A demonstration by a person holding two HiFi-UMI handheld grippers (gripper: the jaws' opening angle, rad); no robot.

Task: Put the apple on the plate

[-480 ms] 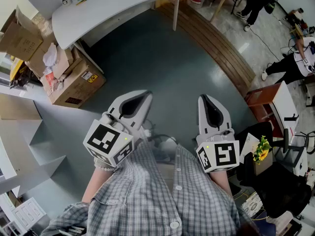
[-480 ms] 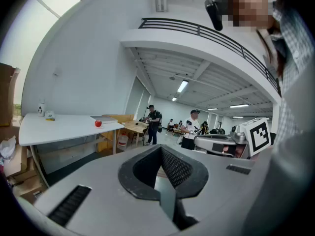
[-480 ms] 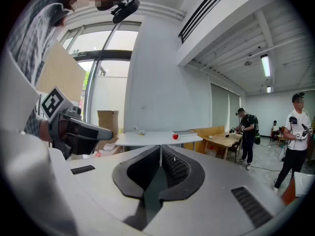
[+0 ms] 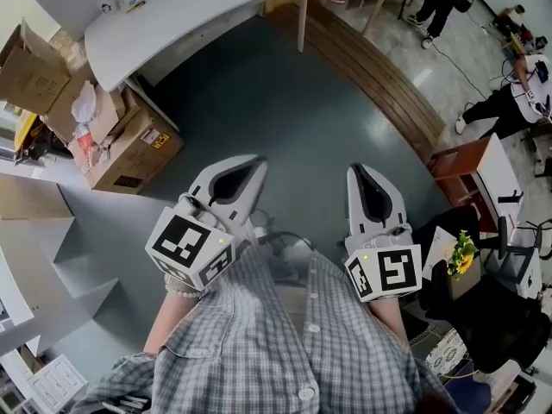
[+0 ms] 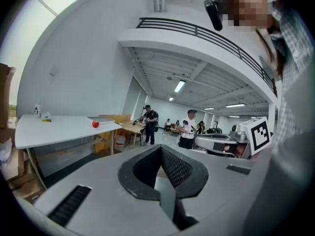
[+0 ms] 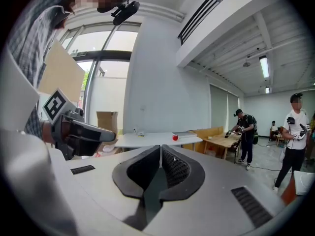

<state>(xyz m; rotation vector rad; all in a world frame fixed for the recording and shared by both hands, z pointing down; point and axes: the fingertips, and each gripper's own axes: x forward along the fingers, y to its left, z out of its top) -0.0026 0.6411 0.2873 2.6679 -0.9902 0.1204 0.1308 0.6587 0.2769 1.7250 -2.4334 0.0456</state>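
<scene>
Apple [image 5: 95,124] sits on white table [image 5: 59,128], well ahead of left gripper [image 5: 161,150] and right gripper [image 6: 160,150]; both jaw pairs pressed together, empty. Head view crops apple at top edge.

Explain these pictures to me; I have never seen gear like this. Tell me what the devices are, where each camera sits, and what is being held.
There is no robot here. A person in a checked shirt holds a hand-worked claw in each hand: the left claw and the right claw. The cubes with square markers are part of them.

The head view comes from a camera on the person's head, looking steeply down. The other two views come from cameras riding on each claw, looking along its jaws.

In both of those views the jaws are pressed together with nothing between them, so nothing is held.

The apple, small and red, sits far ahead on a white table, well away from both claws.
</scene>
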